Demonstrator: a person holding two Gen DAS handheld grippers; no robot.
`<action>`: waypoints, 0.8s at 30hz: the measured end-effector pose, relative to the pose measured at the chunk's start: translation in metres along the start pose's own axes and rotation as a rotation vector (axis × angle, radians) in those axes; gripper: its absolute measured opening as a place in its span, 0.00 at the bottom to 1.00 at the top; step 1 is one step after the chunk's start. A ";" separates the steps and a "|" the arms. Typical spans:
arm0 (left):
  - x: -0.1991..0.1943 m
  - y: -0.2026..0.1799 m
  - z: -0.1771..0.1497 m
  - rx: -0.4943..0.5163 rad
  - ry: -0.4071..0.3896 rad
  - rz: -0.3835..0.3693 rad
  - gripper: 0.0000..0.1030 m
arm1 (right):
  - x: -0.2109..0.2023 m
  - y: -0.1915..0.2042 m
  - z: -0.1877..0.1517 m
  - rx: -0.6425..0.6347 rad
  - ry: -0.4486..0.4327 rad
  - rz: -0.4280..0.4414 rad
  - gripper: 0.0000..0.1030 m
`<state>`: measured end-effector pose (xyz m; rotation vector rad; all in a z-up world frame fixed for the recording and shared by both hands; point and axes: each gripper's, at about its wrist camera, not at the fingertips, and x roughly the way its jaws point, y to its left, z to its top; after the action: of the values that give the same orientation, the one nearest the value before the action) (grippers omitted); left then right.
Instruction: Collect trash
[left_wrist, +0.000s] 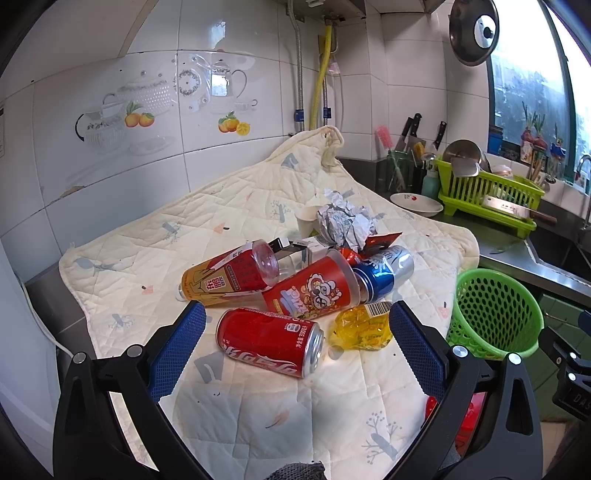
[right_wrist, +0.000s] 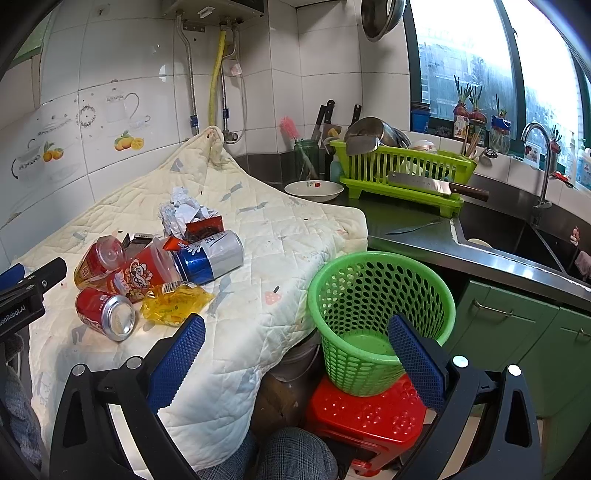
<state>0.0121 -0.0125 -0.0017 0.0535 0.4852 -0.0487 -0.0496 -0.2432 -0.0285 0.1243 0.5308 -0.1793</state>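
Left hand-held gripper (left_wrist: 297, 343) is wide open and empty, framing the red cola can (left_wrist: 269, 341) on the quilted surface (left_wrist: 258, 424), likely the first pick. Right hand-held gripper (right_wrist: 295, 350) is also wide and empty, near the green basket (right_wrist: 380, 291), which sits on a red stool (right_wrist: 369, 417) beside the surface as an easy drop target.

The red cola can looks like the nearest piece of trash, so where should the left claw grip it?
Grip the red cola can across its round middle, coming from above. It lies on its side, apart from the pile, silver top toward the yellow wrapper. The open left claw already faces it.
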 end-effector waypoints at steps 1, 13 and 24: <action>0.000 0.000 0.000 -0.001 0.001 0.000 0.95 | 0.000 0.000 0.000 0.001 0.000 0.002 0.93; 0.004 0.002 0.003 -0.005 0.003 0.005 0.95 | 0.002 0.000 0.000 0.001 0.005 0.001 0.93; 0.007 0.003 0.005 -0.005 0.004 0.011 0.95 | 0.008 0.000 0.001 -0.005 0.014 0.005 0.93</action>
<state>0.0208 -0.0105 -0.0011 0.0515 0.4890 -0.0369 -0.0424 -0.2444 -0.0316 0.1217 0.5449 -0.1724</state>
